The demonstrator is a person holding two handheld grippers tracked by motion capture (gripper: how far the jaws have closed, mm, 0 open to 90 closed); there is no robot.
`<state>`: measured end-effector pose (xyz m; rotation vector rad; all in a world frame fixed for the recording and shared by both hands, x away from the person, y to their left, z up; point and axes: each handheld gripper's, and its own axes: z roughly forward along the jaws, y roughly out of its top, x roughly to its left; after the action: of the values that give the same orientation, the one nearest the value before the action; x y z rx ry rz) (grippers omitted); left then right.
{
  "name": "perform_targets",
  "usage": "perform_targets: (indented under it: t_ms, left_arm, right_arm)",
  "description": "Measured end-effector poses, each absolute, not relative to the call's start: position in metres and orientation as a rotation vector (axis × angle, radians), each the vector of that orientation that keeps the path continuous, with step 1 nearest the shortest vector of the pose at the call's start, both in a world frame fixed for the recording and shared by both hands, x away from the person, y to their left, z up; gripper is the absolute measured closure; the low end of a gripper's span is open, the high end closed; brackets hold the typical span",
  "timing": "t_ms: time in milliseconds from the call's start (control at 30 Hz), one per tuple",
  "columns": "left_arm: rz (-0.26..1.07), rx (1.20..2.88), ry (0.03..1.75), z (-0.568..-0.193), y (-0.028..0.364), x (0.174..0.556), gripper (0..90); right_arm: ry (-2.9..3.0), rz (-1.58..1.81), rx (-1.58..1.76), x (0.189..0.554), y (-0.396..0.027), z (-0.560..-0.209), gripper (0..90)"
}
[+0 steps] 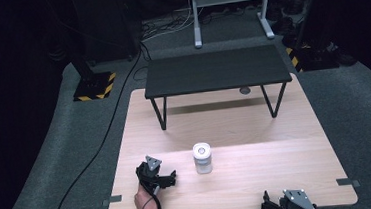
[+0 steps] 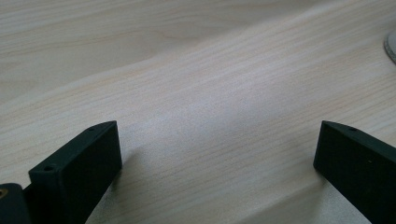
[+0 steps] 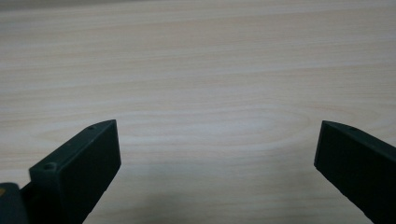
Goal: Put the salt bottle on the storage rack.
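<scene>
A small clear jar [image 1: 202, 158] with a white lid stands upright near the middle of the light wooden table [image 1: 255, 129]. My left gripper [image 1: 171, 176] rests low over the table a little to the jar's left, held by a hand, jaws pointing toward the jar. In the left gripper view its jaws [image 2: 217, 149] stand wide open over bare wood, and the jar's rounded edge [image 2: 391, 45] peeks in at the right border. My right gripper [image 1: 269, 200] sits at the table's front edge on the right. Its jaws [image 3: 217, 149] are wide open with nothing between them.
A low black bench [image 1: 216, 71] on thin metal legs stands across the far half of the table. A black cable [image 1: 101, 141] runs over the grey carpet at the left. A striped base plate [image 1: 94, 86] and a metal frame [image 1: 231, 10] stand beyond.
</scene>
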<state>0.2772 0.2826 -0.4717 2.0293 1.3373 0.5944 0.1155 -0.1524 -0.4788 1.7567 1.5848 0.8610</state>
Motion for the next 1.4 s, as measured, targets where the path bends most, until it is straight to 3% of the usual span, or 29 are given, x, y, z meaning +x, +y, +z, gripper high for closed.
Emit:
perform_targets:
  t_ms: [700,1400]
  left_arm:
    - [0.596,2.03,1.336,-0.472,0.282,0.277,0.3]
    - [0.593,2.032,1.332,-0.472,0.283,0.277,0.3]
  right_arm:
    - [1.883,1.022,1.518,0.173,-0.076,-0.474,0.0]
    - [1.988,1.145,1.378,0.227,-0.031,-0.475,0.0]
